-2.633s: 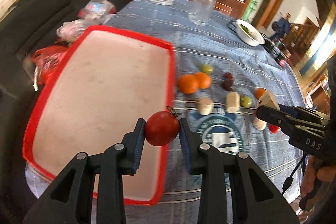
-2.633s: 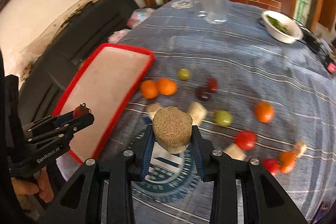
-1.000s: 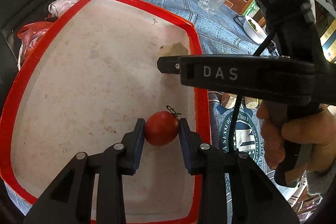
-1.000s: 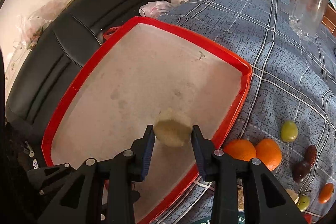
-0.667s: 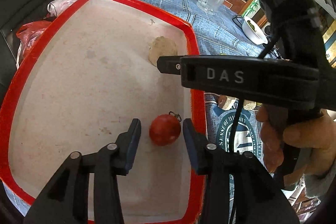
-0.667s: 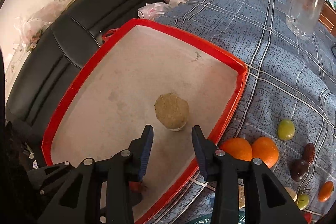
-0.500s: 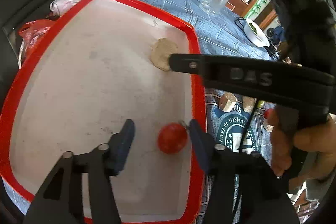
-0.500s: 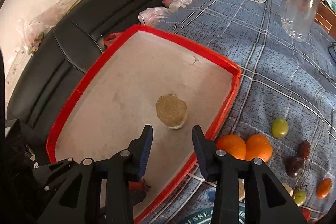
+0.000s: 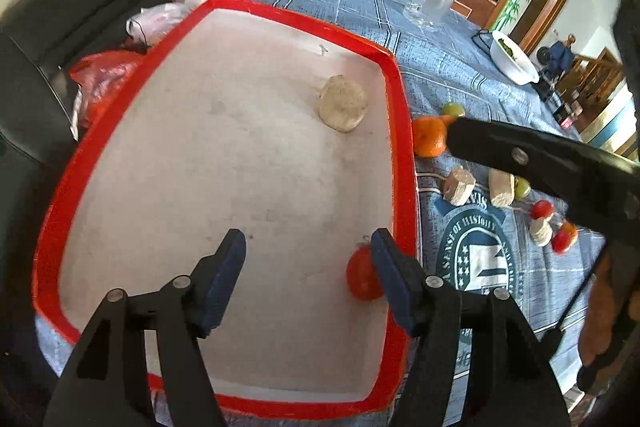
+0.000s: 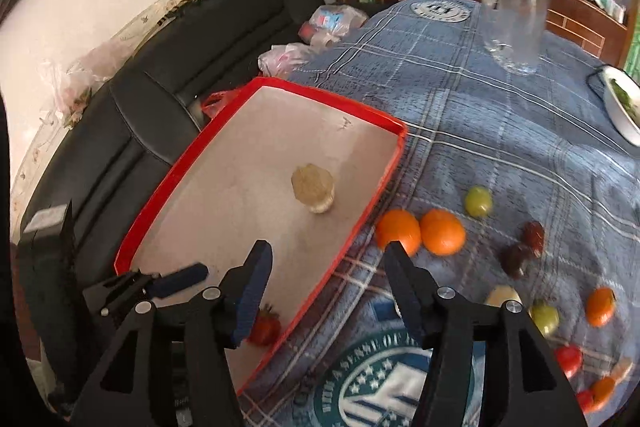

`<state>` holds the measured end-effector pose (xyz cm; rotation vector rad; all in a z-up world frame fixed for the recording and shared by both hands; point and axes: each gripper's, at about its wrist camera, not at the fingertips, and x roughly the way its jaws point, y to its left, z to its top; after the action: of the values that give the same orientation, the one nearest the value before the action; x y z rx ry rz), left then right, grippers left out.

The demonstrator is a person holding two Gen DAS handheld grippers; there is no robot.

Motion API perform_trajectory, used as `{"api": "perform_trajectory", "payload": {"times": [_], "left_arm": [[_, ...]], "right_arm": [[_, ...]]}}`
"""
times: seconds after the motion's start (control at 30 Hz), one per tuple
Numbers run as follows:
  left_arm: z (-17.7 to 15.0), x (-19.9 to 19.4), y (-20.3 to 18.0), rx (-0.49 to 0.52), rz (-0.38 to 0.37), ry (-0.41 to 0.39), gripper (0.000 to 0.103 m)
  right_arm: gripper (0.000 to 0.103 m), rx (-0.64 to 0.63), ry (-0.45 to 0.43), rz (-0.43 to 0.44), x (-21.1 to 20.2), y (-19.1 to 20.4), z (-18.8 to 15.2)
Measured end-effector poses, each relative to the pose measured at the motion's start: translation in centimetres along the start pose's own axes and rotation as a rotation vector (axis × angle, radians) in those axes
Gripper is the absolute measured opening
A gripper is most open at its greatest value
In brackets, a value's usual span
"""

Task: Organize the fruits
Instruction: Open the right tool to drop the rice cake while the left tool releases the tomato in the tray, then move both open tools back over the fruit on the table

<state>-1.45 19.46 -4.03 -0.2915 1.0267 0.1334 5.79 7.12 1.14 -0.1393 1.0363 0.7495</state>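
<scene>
Now that the red tomato [image 9: 362, 279] and the tan chunk [image 9: 343, 103] both sit loose inside the red tray [image 9: 400, 147], you're between drops. Your left gripper [image 9: 308, 279] and right gripper [image 10: 326, 275] are both opening, nothing clamped. Next up I'd guess the oranges [image 10: 420, 231] just outside the tray's rim.

Matt plastic tray [image 9: 394, 75], cloth tablecover [image 10: 500, 131], clear glass jug [image 10: 514, 23].
</scene>
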Motion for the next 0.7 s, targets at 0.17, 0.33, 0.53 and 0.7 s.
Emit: {"api": "perform_trajectory", "payload": {"times": [0.17,0.33,0.53,0.7], "left_arm": [[-0.1,-0.9,-1.0,0.039,0.026,-0.019,0.064],[-0.1,-1.5,-2.3,0.062,0.022,-0.028,0.064],[0.0,-1.9,-3.9,0.083,0.004,-0.036,0.064],[0.1,-2.2,-5.3,0.087,-0.011,-0.054,0.064]], "right_arm": [[0.067,0.004,-0.028,-0.002,-2.3,-0.1,-2.4],[0.069,0.029,-0.038,-0.019,-4.3,-1.1,-4.6],[0.07,0.099,-0.035,-0.053,-5.9,-3.3,-6.7],[0.07,0.142,-0.026,-0.073,-7.0,-5.0,-8.2]]}}
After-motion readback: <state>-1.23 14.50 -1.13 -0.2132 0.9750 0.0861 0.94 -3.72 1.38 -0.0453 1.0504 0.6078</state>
